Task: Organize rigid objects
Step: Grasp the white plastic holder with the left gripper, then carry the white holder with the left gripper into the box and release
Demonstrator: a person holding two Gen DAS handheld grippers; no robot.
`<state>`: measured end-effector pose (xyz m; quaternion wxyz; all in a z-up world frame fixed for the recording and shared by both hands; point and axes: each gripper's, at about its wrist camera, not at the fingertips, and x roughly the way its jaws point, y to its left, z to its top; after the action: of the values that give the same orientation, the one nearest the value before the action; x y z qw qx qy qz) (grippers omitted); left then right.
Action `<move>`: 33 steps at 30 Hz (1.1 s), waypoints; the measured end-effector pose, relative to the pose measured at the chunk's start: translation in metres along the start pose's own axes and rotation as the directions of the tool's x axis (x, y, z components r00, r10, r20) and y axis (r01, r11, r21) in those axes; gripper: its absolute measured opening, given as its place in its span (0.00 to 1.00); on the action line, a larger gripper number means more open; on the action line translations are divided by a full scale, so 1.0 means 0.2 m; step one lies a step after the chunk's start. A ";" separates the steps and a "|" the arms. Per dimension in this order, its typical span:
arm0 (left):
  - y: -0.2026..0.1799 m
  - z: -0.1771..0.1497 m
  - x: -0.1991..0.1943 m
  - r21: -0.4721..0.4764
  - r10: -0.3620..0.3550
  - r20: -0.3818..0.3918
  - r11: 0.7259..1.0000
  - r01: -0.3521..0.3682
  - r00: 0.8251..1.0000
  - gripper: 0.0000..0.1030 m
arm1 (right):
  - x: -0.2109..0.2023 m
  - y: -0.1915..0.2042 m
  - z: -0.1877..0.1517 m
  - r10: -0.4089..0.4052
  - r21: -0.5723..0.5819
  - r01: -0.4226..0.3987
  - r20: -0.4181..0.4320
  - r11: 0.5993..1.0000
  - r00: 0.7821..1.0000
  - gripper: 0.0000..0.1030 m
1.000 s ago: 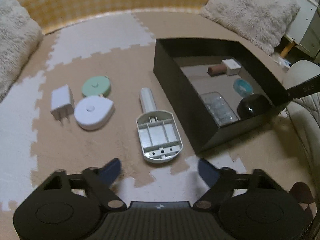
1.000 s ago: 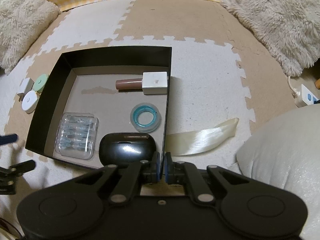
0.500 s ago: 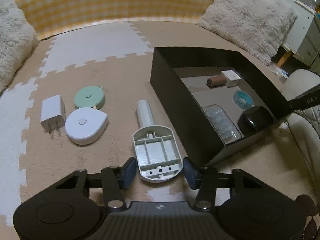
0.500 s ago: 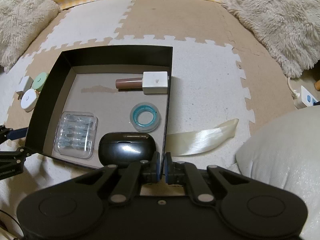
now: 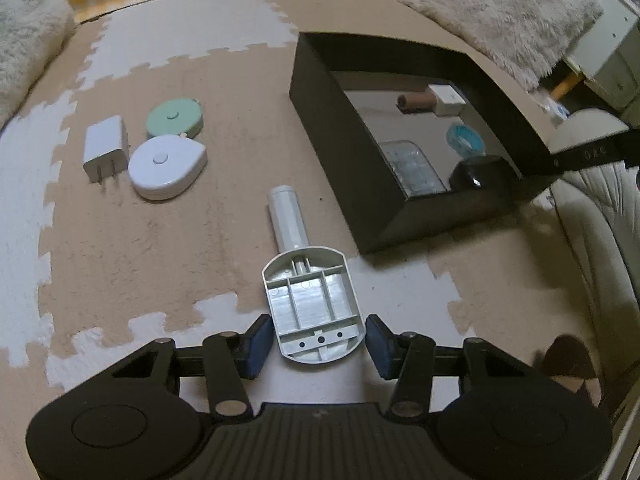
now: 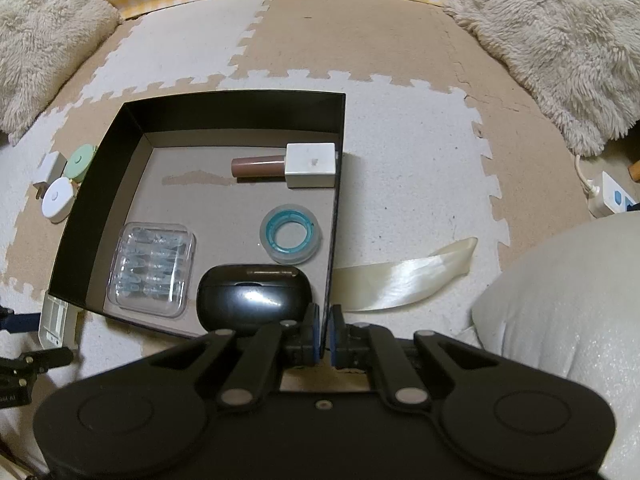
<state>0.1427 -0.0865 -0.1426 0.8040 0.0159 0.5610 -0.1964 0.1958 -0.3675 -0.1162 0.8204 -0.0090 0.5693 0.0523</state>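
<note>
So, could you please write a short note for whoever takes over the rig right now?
Left gripper: its pads appear to press the sides of the grey plastic piece, which lies on the mat in front of the black box.
Right gripper: shut on the box's near right wall.
Done: brown tube, teal ring, clear case and black case are in the box.
Left: put in the grey piece, then the white charger, green disc and white disc from the mat.
</note>
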 end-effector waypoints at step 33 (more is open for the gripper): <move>0.12 0.04 -0.08 -0.289 -0.026 0.142 0.955 0.066 0.990 0.47 | 0.00 0.00 0.00 -0.004 -0.004 0.004 -0.003 1.000 1.000 0.05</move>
<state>0.1538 -0.0623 -0.1295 0.8291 -0.1301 0.5279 -0.1305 0.1965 -0.3664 -0.1163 0.8196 -0.0121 0.5704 0.0517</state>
